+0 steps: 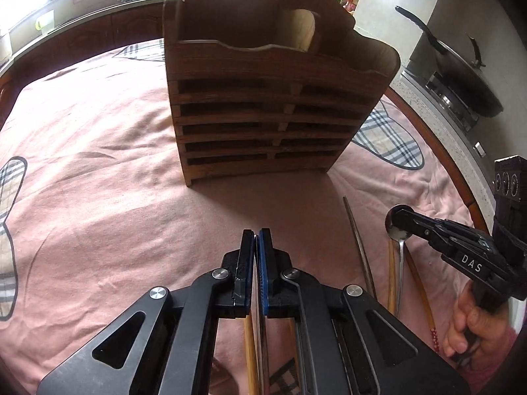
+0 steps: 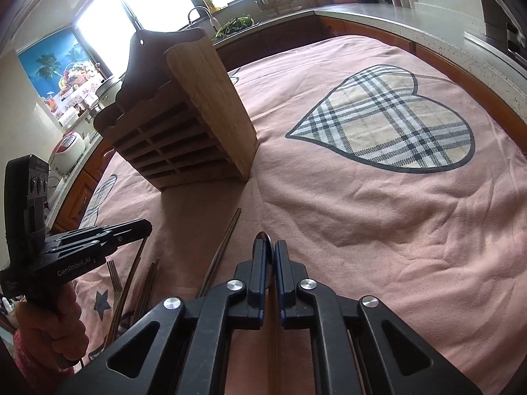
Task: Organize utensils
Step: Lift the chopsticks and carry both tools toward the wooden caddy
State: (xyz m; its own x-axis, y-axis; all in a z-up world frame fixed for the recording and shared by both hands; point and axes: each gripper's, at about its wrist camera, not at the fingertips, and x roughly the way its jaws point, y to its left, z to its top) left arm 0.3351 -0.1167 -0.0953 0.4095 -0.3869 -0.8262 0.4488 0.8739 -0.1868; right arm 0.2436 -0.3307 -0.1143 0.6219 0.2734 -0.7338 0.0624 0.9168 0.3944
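**Both tools clamped, holder next**

Closed on a thin dark chopstick, my left tool grips; my right tool pinches the steel spoon. Next, I judge: lift into the slatted wooden utensil holder standing ahead on the pink-clothed table.

Spoon: only the bowl tip shows past the right gripper; its handle is hidden beneath the jaws. Chopsticks run under the left gripper, cut off by the bottom edge. Fork beside that gripper: handle hidden. Utensil holder: contents too dark to tell.
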